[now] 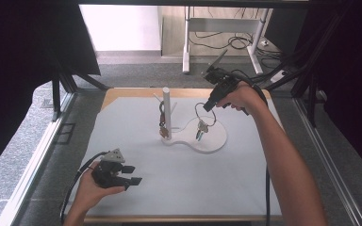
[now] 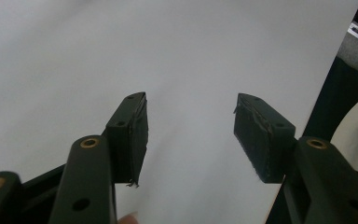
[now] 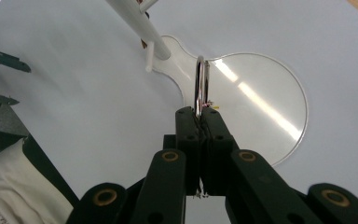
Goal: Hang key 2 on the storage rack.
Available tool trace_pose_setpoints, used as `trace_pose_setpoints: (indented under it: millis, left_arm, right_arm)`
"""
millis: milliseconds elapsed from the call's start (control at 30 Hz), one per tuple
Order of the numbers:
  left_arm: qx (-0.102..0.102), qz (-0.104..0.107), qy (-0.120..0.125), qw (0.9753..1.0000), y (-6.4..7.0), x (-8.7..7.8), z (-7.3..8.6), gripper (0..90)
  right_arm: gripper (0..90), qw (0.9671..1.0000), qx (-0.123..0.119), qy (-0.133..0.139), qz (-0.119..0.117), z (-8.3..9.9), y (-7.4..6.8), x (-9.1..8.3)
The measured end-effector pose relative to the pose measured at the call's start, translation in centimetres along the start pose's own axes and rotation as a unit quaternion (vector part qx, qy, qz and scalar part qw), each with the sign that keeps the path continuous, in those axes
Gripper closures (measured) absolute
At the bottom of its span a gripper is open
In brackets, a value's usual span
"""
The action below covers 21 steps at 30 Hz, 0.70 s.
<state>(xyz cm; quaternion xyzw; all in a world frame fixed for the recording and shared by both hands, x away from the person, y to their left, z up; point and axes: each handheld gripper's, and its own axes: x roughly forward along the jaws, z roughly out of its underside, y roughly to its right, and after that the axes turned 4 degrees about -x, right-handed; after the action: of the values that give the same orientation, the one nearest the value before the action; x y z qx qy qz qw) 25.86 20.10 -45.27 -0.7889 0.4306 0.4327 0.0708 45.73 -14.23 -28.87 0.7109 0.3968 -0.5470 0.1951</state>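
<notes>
White mat (image 1: pixel 179 183) covers most of table (image 1: pixel 169 218). Behind table: desk legs (image 1: pixel 186 47) w/ cables (image 1: pixel 238 42) on floor. Black curtains (image 1: pixel 28 47) either side of table.

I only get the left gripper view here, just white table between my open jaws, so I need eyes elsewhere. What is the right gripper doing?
Observer: The right gripper is shut on a metal key ring.
Operator: Anything hanging from that ring?
Observer: Yes, keys dangle from it above the round white tray.
Operator: And where is the stand?
Observer: The white post rises left of the tray, with another key bunch hanging on it.
</notes>
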Motion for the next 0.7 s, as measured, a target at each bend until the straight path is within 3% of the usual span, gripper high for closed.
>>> trace_pose_setpoints:
  millis: [367,700]
  left_arm:
    - [0.010,0.002,-0.002,0.9999,0.2,-0.1,0.0,45.1]
    - [0.012,0.004,-0.001,0.9999,0.2,0.0,0.1,45.2]
  right_arm:
    - [87.4,0.9999,0.000,0.008,0.012,-2.4,0.0,1.0]
    - [87.4,0.9999,-0.004,0.014,-0.002,-4.3,-0.2,1.6]
